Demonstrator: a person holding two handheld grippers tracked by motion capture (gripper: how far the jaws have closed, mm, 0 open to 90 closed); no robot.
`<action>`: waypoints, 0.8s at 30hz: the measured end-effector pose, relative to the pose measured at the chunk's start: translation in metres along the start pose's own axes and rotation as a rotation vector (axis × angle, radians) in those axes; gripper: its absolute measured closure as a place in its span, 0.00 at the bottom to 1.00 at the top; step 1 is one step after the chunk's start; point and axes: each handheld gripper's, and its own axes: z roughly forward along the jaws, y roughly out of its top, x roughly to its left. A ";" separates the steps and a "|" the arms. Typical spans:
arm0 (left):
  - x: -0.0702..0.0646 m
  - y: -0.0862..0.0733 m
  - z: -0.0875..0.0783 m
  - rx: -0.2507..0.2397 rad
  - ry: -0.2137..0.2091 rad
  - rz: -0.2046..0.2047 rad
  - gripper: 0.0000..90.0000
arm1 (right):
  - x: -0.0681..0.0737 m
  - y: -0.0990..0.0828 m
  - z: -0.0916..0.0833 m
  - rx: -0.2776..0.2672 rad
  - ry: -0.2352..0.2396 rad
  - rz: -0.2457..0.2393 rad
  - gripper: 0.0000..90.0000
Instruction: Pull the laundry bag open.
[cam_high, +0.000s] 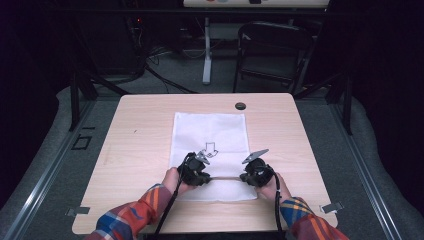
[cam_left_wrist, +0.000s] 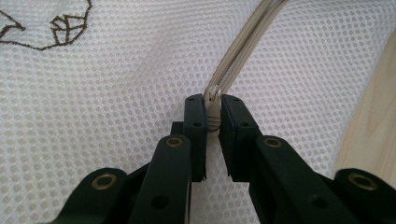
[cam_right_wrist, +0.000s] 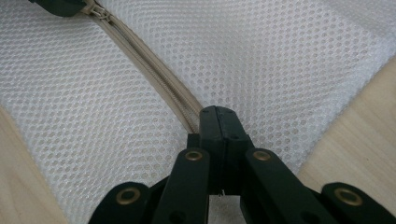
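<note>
One white mesh bag (cam_high: 210, 145) lies flat at the middle of the table (cam_high: 135, 150), its near end toward the person, and one beige zipper (cam_high: 223, 177) runs left to right across that near end. The left gripper (cam_high: 199, 174) sits at the zipper's left part, and in the left gripper view its jaws pinch the zipper pull (cam_left_wrist: 214, 116) between them. The right gripper (cam_high: 250, 176) sits at the zipper's right end, and in the right gripper view its jaws are pressed together on the end of the zipper tape (cam_right_wrist: 187, 109), holding the bag still.

Judging by the stretch between the two grippers, which looks closed in both gripper views, the work is partway along: the slider is well away from the right end. Whether the bag is being zipped up or unzipped cannot be told from here (the teeth to the left of the slider are hidden under the gripper). What is left is the short run to the bag's left edge.

Counted: one bag, one zipper, one pull, two grippers, one small dark disc (cam_high: 240, 106) at the far edge of the table.
</note>
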 end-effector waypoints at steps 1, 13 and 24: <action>0.000 -0.001 -0.001 -0.006 0.001 -0.007 0.90 | 0.000 0.000 0.000 0.000 0.000 -0.002 1.00; 0.007 -0.011 -0.010 0.008 0.009 -0.022 0.90 | 0.000 0.000 0.000 0.003 0.003 -0.005 1.00; 0.013 -0.020 -0.018 0.006 0.018 -0.041 0.90 | 0.000 0.000 0.000 -0.002 0.001 0.001 1.00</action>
